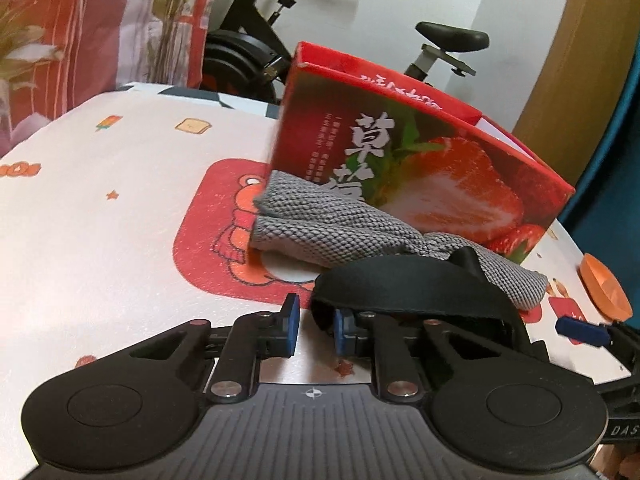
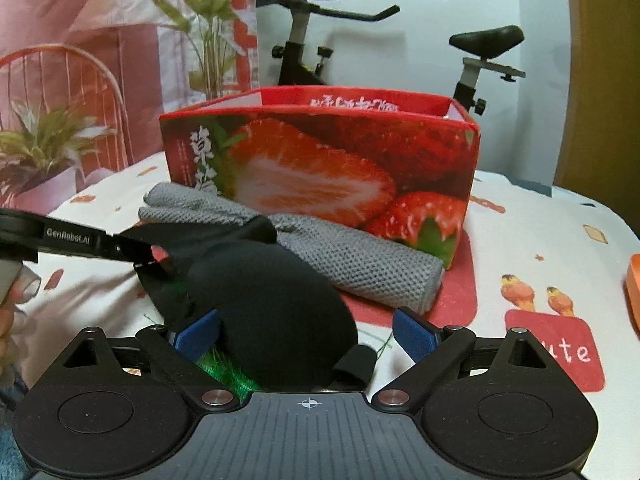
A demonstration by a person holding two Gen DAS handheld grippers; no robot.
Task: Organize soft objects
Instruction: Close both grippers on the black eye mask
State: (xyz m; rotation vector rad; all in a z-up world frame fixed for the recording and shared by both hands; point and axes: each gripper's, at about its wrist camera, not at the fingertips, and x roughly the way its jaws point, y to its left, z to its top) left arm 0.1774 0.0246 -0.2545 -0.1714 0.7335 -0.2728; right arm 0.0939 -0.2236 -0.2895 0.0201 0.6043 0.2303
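A black soft eye mask (image 1: 404, 284) lies on the printed tablecloth in front of a rolled grey knitted cloth (image 1: 340, 220). My left gripper (image 1: 316, 316) is narrowed onto the mask's left edge, which sits between its blue pads. From the right wrist view that gripper (image 2: 140, 258) comes in from the left and pinches the black mask (image 2: 272, 300). My right gripper (image 2: 306, 334) stands wide open with the mask's bulk between its fingers and no pad pressing on it. The grey cloth (image 2: 360, 260) leans against the red strawberry box (image 2: 320, 168).
The open-topped strawberry box (image 1: 440, 168) stands mid-table. An orange object (image 1: 604, 292) sits at the table's right edge. Green strands (image 2: 228, 368) show under the mask. A potted plant (image 2: 40, 148) stands at the left, an exercise bike (image 2: 304, 40) behind. A hand (image 2: 12, 300) holds the left gripper.
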